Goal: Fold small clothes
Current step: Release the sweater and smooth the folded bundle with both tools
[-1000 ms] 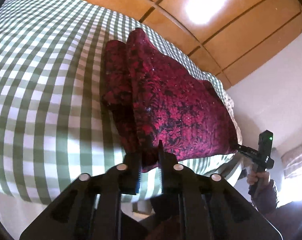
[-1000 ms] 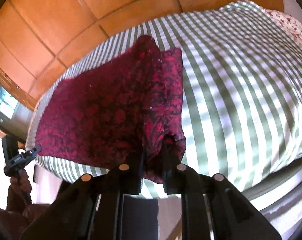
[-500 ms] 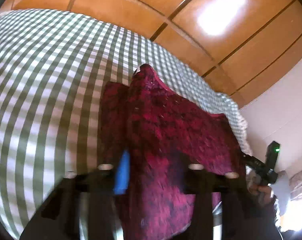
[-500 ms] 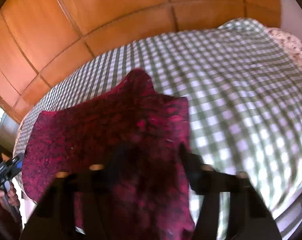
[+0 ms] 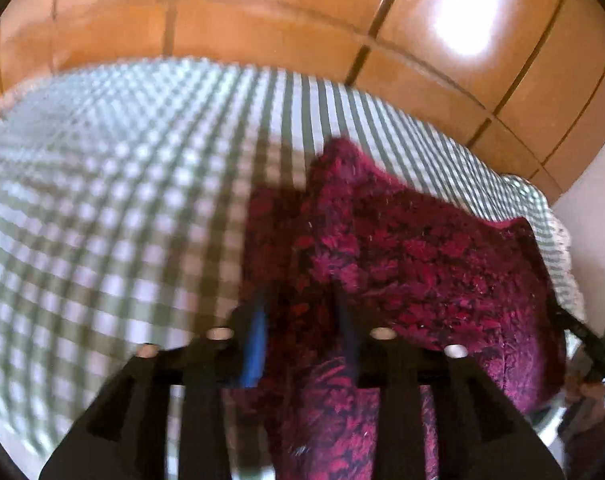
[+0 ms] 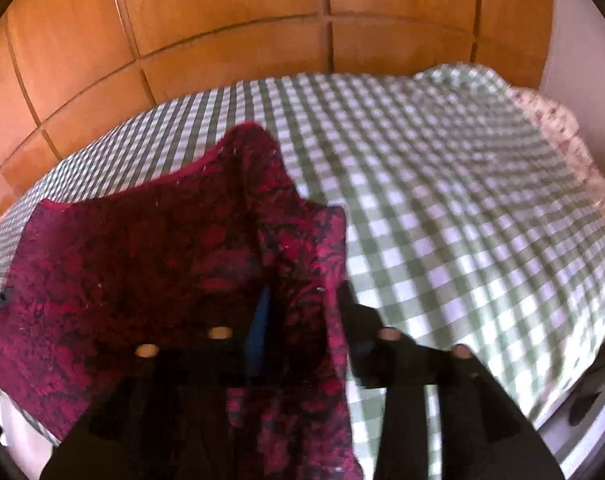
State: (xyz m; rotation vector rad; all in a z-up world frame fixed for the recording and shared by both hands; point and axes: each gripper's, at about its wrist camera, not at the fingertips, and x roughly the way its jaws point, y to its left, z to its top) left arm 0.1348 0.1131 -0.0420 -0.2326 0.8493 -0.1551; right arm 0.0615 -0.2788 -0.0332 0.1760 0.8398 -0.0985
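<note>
A dark red patterned garment (image 5: 402, 248) lies on the green-and-white checked bed cover (image 5: 102, 200), its near edge raised in a fold. My left gripper (image 5: 300, 300) stands over the garment's left part. Its jaws are opening, cloth lies loose between them, and a blue pad (image 5: 256, 340) shows. In the right wrist view the same garment (image 6: 142, 264) spreads to the left over the cover (image 6: 462, 220). My right gripper (image 6: 304, 300) is above the garment's right edge. Its jaws are opening too, with a strip of cloth hanging between the fingers.
Glossy orange wooden panels (image 6: 222, 40) run along the far side of the bed. A floral cloth (image 6: 562, 128) lies at the bed's far right corner. A white wall (image 5: 590, 220) stands to the right in the left wrist view.
Both grippers have carried the garment's near edge forward over the bed and tipped downward. Both pairs of jaws, shut on the hem a second ago, have spread apart.
</note>
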